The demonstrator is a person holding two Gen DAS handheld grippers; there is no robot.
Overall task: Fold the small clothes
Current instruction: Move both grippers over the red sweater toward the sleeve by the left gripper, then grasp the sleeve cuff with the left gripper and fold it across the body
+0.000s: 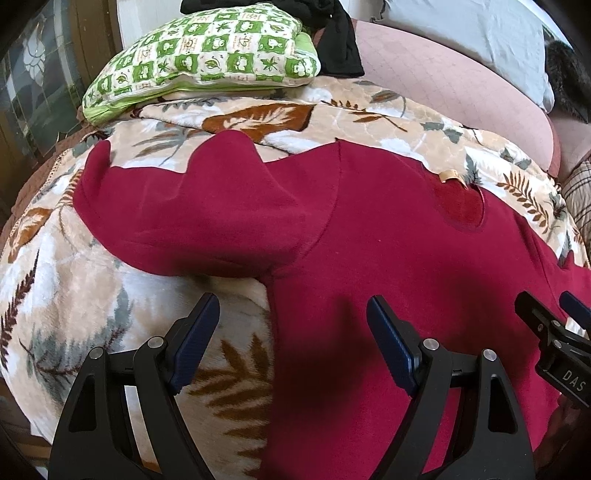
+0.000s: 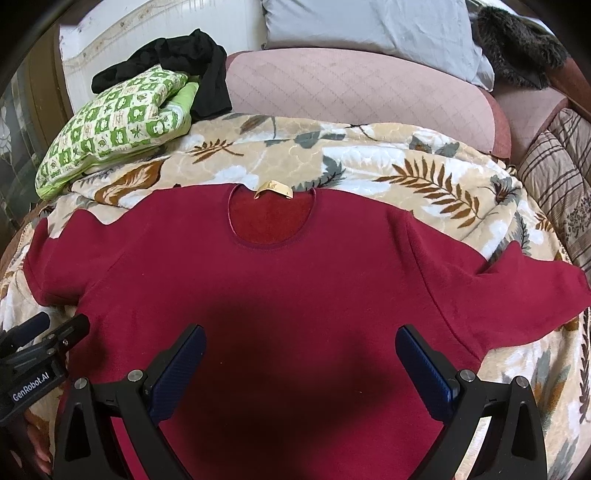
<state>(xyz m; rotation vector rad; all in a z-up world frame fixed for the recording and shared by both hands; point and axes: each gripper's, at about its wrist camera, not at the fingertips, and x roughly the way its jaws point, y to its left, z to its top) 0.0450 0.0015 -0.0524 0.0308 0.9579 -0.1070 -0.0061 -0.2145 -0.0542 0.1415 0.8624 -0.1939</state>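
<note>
Red sweater [image 2: 288,280] lies flat, front up, on a leaf-print blanket [image 2: 369,166] over the bed, neckline away from the cameras, gold label [image 2: 272,189] at the back of the neck opening. Both sleeves are spread outward: one sleeve [image 1: 192,206] runs toward the left edge of the blanket with some wavy creases along its upper edge, the other sleeve [image 2: 517,291] angles out to the right. Left gripper [image 1: 293,347] hovers low over the armpit area where sleeve meets body, fingers spread wide, nothing between them; one finger [image 1: 197,343] sits above the blanket, the other above red fabric. Right gripper [image 2: 301,373] hangs over the lower middle of the sweater body, fingers also spread apart and empty; cannot tell if the tips touch the cloth. Each gripper shows at the edge of the other's view, so they are near each other, side by side. Dark shadows fall on the fabric under both. Behind the blanket: green-and-white patterned pillow [image 2: 114,125] with a black garment [image 2: 192,70] draped across it, pink quilted cushion [image 2: 351,85], grey pillow [image 2: 369,26], plaid quilt [image 2: 557,166] at the right.
</note>
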